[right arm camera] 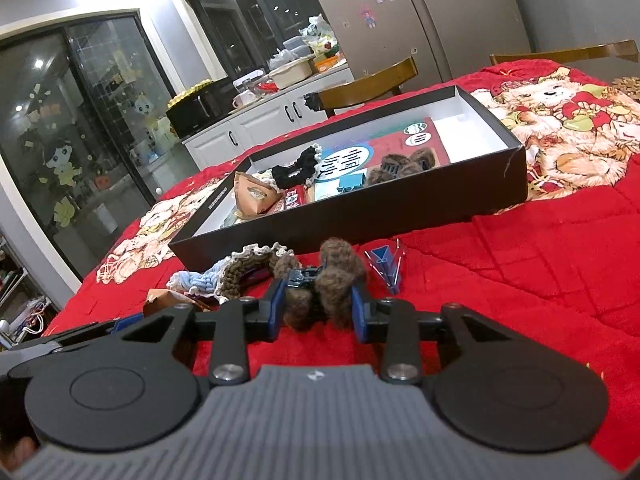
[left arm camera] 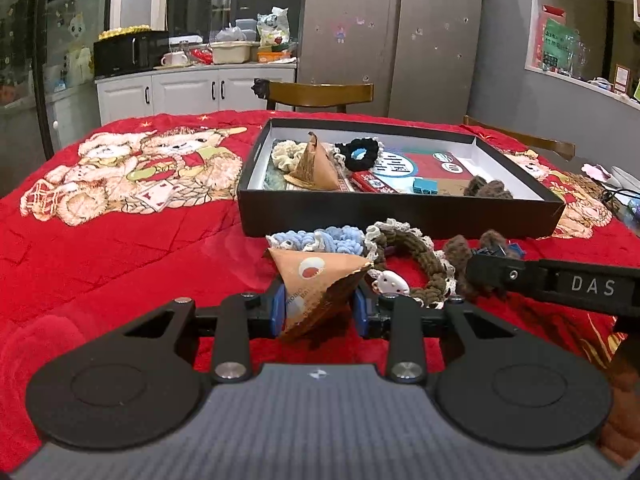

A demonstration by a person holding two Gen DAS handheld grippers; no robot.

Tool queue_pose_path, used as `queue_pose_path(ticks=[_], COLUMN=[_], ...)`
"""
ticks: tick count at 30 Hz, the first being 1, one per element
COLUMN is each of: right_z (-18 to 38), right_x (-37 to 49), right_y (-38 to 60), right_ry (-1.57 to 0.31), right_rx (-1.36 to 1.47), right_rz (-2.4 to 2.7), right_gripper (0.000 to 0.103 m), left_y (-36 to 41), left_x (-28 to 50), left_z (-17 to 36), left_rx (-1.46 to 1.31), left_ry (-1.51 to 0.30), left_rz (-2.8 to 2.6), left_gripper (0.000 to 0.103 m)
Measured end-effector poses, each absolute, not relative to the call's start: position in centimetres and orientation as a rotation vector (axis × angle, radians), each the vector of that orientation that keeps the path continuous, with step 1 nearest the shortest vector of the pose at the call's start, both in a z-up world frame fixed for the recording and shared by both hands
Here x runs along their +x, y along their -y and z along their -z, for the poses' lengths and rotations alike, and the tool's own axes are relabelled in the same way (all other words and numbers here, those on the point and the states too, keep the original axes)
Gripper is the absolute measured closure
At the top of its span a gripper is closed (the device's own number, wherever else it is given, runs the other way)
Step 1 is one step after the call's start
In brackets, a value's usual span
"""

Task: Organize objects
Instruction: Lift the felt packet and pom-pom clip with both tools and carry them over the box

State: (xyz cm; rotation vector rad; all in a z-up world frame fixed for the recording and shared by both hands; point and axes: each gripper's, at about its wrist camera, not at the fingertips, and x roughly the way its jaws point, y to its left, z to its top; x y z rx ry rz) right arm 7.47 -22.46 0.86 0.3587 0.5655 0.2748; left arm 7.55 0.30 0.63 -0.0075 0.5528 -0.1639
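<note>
Grippers first: we see the left gripper (left arm camera: 319,309) clamped on a brown paper pyramid packet (left arm camera: 320,288), its blue pads (left arm camera: 279,309) pressing both sides. We see the right gripper (right arm camera: 319,309) clamped on a brown fuzzy hair claw clip (right arm camera: 326,286). From the left packet, a blue crochet scrunchie (left arm camera: 320,240) lies at 12 o'clock and a brown crochet scrunchie (left arm camera: 416,256) at 2 o'clock, both on the red quilted cover (left arm camera: 120,264). Beyond them, at 12 o'clock, sits the black box tray (left arm camera: 400,216), holding a second pyramid packet (left arm camera: 314,164), a black scrunchie (left arm camera: 360,154) and a cream scrunchie (left arm camera: 286,152). In the right wrist view, a blue binder clip (right arm camera: 384,264) lies at 2 o'clock from the claw clip.
</note>
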Motion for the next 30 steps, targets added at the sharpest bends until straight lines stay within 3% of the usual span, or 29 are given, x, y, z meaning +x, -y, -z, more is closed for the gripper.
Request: queue_pose_path(ticks=[12, 30], right_z=[-2.3, -2.6], right_x=[5.6, 4.8], right_y=[21.8, 20.8], right_ry=[-0.439, -0.403], right_rx=[0.308, 0.268], right_rz=[-0.310, -0.371], right_gripper=[0.066, 0.065], left_y=[-0.2, 0.4], left_x=[6.5, 5.6], left_z=[-1.3, -1.6], left_rx=[0.011, 0.059], left_ry=[-0.473, -0.419], left_rz=[0.137, 0.145], left_gripper=[0.065, 0.065])
